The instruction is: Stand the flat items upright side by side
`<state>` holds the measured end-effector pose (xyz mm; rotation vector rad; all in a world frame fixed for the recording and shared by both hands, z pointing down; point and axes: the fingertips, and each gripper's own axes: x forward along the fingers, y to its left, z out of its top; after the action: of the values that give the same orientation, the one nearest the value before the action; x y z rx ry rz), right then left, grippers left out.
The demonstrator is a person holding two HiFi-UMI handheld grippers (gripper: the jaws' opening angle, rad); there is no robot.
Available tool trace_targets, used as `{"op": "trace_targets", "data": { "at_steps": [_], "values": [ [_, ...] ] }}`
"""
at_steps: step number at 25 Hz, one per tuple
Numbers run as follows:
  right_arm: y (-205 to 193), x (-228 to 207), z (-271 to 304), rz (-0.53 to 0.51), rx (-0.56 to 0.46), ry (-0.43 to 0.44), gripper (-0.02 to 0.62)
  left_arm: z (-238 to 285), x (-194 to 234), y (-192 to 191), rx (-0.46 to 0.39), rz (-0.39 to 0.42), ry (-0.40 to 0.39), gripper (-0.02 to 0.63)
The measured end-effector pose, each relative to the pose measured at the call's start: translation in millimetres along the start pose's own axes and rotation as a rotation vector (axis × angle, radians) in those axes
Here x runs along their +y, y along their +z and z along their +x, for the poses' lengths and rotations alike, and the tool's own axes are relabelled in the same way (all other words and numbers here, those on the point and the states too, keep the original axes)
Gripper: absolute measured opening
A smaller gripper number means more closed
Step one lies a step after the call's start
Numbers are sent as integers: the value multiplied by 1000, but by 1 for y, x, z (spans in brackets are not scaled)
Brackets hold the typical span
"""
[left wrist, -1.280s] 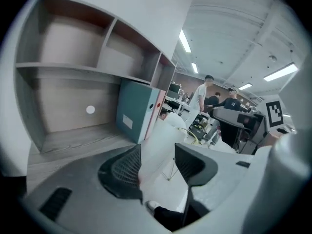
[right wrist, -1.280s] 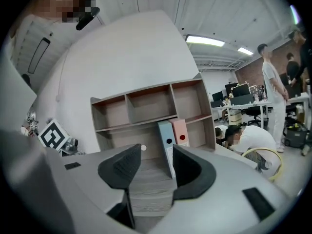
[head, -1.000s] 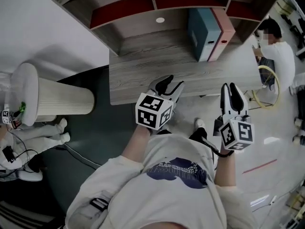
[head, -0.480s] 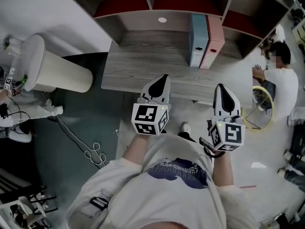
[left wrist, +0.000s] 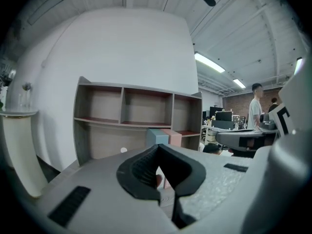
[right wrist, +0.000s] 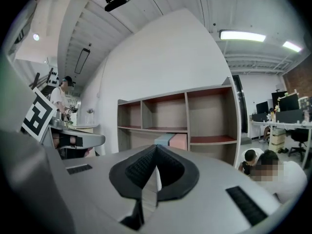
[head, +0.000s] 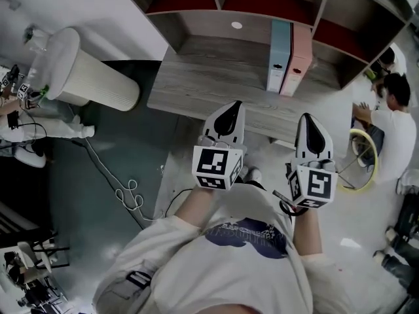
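Binders, a blue binder [head: 277,54] and a pink binder [head: 298,57], stand upright and touching at the back edge of the desk [head: 196,87]. Your left gripper [head: 229,113] and right gripper [head: 309,126], over the front edge, are closed on nothing. Expect stiff, probably slick covers; pinch near the spine.

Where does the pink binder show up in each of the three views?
Head view: pink binder stands upright on the desk, upper right of centre.
Left gripper view: near the centre, low against the shelf back.
Right gripper view: near the centre, slightly right.
Shared landmark: the blue binder standing right beside it, on its left in every view.
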<state>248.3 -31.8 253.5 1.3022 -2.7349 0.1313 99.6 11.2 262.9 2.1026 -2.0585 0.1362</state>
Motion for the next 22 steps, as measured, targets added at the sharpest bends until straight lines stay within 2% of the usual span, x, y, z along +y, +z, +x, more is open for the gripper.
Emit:
{"op": "trace_targets", "data": {
  "at_steps": [10, 22],
  "values": [
    [10, 7, 3, -60, -25, -54, -1, 11, -21, 18, -44, 11, -42, 6],
    [17, 9, 14, -94, -32, -59, -2, 17, -1, 20, -35, 35, -30, 6]
  ]
}}
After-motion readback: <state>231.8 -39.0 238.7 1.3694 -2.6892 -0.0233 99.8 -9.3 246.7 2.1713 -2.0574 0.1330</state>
